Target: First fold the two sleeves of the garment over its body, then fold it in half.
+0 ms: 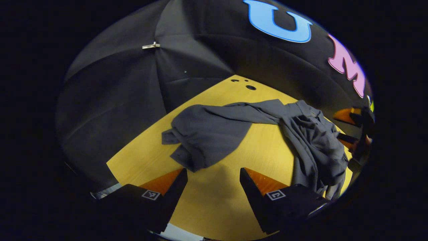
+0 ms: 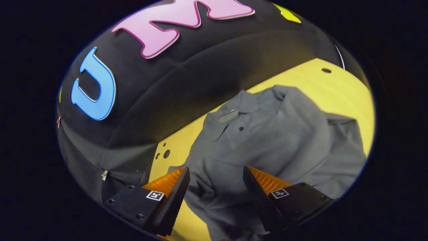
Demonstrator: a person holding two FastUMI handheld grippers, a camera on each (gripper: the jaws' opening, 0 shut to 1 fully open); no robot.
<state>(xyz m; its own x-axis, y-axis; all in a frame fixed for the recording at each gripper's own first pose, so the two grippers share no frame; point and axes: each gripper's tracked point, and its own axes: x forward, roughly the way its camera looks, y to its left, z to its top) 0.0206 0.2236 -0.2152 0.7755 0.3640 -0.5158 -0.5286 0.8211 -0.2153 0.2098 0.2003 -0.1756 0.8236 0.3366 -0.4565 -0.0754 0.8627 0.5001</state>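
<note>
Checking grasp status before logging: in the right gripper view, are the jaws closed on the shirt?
No: the right gripper hangs over the grey polo shirt with its jaws spread wide apart, no fabric pinched between them.

your right gripper [image 2: 215,184] hangs over the grey shirt [image 2: 267,144] with its jaws spread apart, gripping nothing. the shirt lies collar [image 2: 234,112] toward the table's [image 2: 334,87] far edge by the booth wall. small holes [image 2: 166,153] mark the table's corner.
</note>
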